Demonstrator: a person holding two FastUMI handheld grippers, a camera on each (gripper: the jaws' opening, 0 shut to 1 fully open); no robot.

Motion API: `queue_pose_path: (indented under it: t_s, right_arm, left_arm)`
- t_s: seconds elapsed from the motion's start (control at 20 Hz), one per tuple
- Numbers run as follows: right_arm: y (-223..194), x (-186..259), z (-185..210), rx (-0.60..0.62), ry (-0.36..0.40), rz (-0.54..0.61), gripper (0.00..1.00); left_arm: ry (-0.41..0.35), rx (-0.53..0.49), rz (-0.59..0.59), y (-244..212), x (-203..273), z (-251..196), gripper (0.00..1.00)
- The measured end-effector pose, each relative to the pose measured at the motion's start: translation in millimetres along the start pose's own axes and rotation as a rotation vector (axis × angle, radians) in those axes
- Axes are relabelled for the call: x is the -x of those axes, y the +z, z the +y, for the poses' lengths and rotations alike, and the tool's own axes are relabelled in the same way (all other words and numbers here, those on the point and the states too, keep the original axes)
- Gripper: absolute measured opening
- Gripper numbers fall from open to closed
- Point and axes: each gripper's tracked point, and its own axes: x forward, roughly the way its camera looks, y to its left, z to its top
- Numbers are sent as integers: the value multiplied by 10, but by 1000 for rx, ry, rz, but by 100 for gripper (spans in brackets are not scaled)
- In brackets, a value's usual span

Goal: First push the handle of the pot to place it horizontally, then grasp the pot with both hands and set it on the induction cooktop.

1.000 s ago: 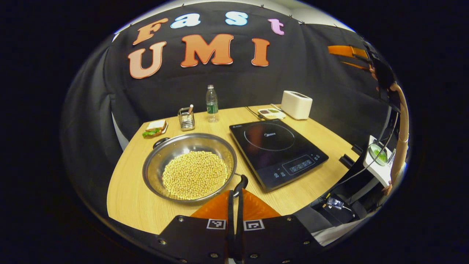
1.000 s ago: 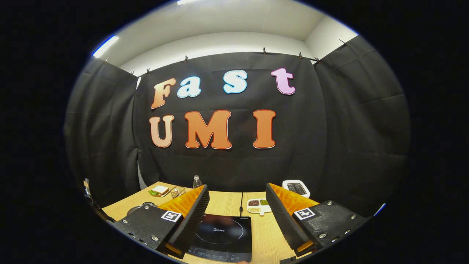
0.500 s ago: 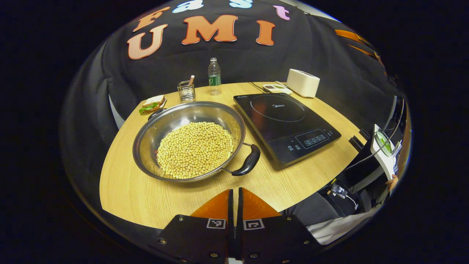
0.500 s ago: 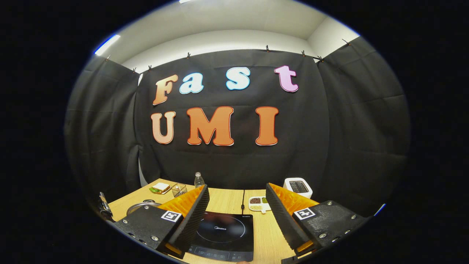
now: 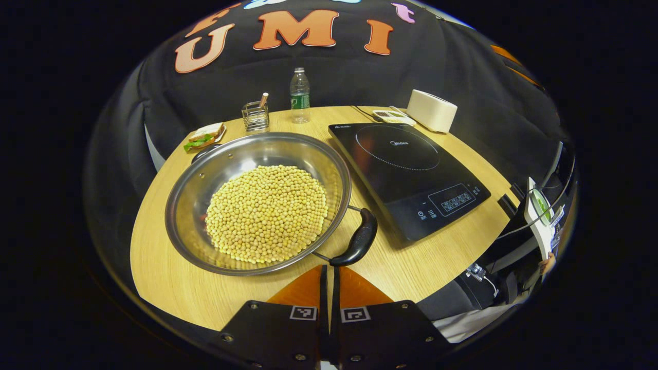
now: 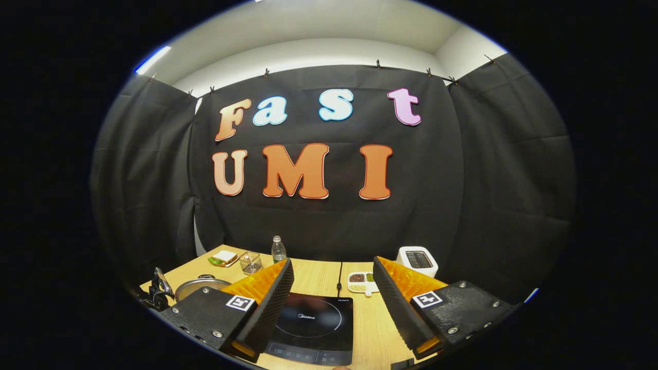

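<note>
A steel pot [image 5: 205, 169] full of yellow beans sits on the wooden table [image 5: 411, 267], left of the black induction cooktop [image 5: 406, 169]. Its near black handle [image 5: 358, 239] points toward the cooktop's front corner; the far handle [image 5: 201, 152] peeks over the rim. My left gripper [image 5: 329, 268] is shut with nothing in it, its tips just below the near handle's end. In the right gripper view, my right gripper [image 6: 332, 263] is open and held above the table, with the cooktop [image 6: 313, 321] between its orange fingers [image 6: 264, 288]. The pot [image 6: 198, 286] lies off to their left.
Along the table's back stand a water bottle [image 5: 299, 95], a wire holder [image 5: 255, 115], a sandwich on a plate [image 5: 204, 136], a divided dish [image 5: 393, 117] and a white toaster [image 5: 432, 110]. A cable [image 6: 340, 277] runs back from the cooktop. The table's front edge is close below my left gripper.
My left gripper drew back from the pot's near handle, then came close again, looking down more steeply. The right gripper dipped slightly, so more of the table shows.
</note>
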Motion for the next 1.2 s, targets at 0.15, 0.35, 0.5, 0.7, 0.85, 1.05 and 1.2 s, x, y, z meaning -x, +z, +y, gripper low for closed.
queue_pose_path:
  t_s: [0.15, 0.35, 0.5, 0.7, 0.85, 1.05, 1.2]
  right_arm:
    - [-35, -18, -61, -7, -8, 7, 96]
    - [-73, -50, -139, -6, -24, 18, 96]
    - [-96, -79, -152, -14, -24, 25, 96]
    - [-112, -110, -166, -16, -26, 31, 96]
    - [-88, -125, -166, -18, -24, 24, 96]
    - [-106, -163, -181, -17, -27, 21, 96]
    - [-155, -227, -204, -20, -32, 29, 96]
  left_arm:
    - [-10, 1, -7, 96, -114, -46, 2]
    - [-22, 7, -12, 203, -237, -130, 2]
    - [-33, 15, -14, 276, -311, -160, 2]
    - [-56, 29, -17, 375, -399, -193, 2]
    - [-66, 38, -17, 450, -489, -215, 2]
    - [-77, 45, -17, 546, -588, -246, 2]
    - [-87, 49, -19, 620, -662, -267, 2]
